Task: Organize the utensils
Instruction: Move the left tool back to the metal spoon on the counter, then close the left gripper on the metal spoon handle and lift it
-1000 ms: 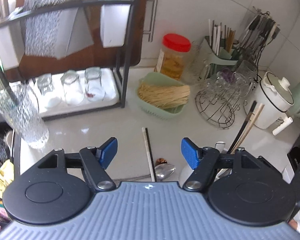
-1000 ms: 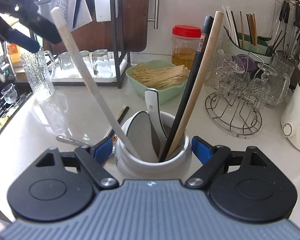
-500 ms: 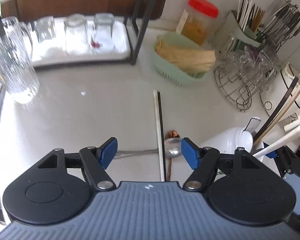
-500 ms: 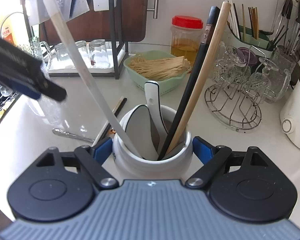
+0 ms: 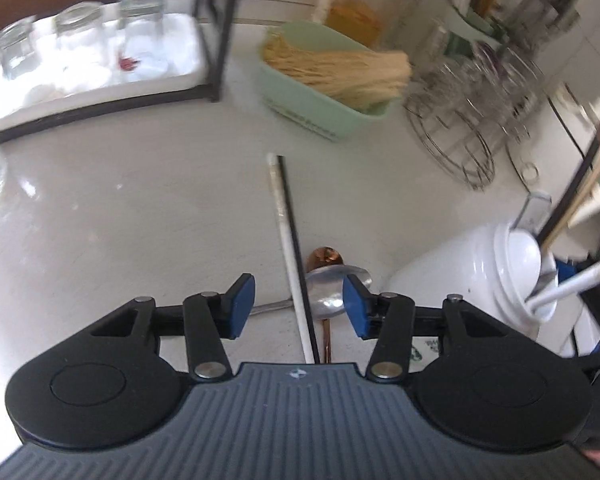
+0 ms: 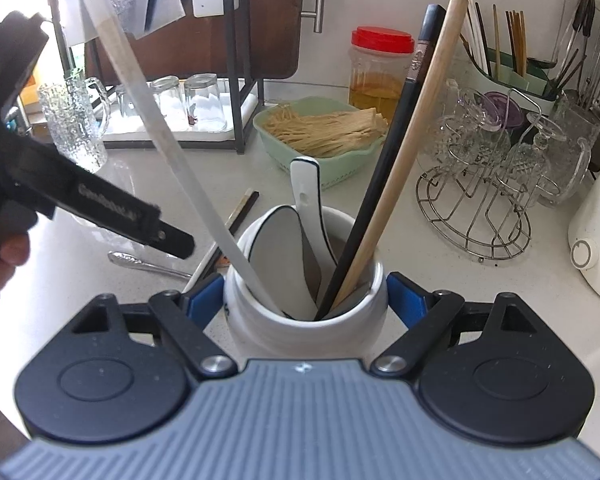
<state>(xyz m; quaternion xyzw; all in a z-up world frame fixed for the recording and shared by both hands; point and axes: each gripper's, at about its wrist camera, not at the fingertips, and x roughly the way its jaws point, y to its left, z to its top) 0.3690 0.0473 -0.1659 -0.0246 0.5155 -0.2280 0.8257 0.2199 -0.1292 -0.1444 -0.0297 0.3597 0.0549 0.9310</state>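
Observation:
A white chopstick [image 5: 288, 248] and a black chopstick [image 5: 296, 240] lie side by side on the pale counter, across a silver spoon [image 5: 336, 292] and a copper spoon [image 5: 324, 258]. My left gripper [image 5: 298, 306] hangs low over them. Its jaws are closing, with both chopsticks between the blue pads and neither pad touching. My right gripper [image 6: 305, 300] is shut on a white ceramic holder [image 6: 300, 328]. The holder has a white chopstick [image 6: 160, 128], a black one [image 6: 396, 132], a wooden one [image 6: 416, 120] and a ceramic spoon [image 6: 308, 192] in it.
A green basket [image 5: 312, 108] of pale sticks sits behind the chopsticks. A wire rack [image 6: 480, 208] of glasses and a white appliance [image 6: 596, 240] stand at the right. At the left are a black shelf frame [image 6: 236, 80] over upturned glasses and a glass mug [image 6: 72, 124].
My left gripper has come down toward the counter over the two chopsticks, and its jaws have narrowed. The right gripper stays on the holder.

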